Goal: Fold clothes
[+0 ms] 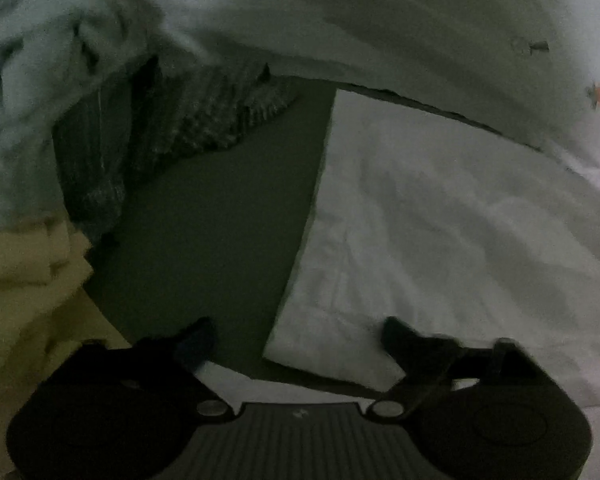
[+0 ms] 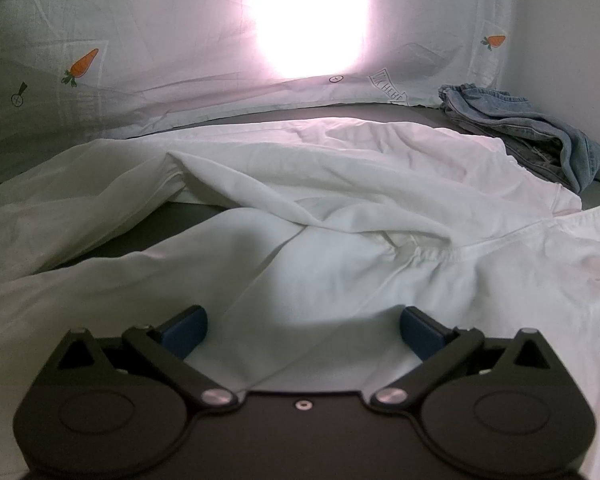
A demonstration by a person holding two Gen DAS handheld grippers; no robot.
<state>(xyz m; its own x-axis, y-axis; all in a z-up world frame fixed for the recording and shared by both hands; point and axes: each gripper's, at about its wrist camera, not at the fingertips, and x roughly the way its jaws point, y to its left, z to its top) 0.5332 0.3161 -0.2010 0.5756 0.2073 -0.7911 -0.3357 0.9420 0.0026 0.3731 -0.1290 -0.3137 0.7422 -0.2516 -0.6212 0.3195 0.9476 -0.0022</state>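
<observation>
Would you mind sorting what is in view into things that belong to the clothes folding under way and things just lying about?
In hand: white garment, left gripper, right gripper.
Lying about: jeans, carrot-print sheet, yellow cloth, dark knit.

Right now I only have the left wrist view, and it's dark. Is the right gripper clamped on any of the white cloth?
Observer: No. The right gripper has its jaws wide apart. The white cloth garment lies loose between them, not pinched.
Operator: Other clothes on that side?
Observer: Yes, a crumpled pile of blue denim jeans at the far right, next to the wall.
Operator: Is the white one flat there?
Observer: No. It is rumpled, with a thick fold running across its middle.
</observation>
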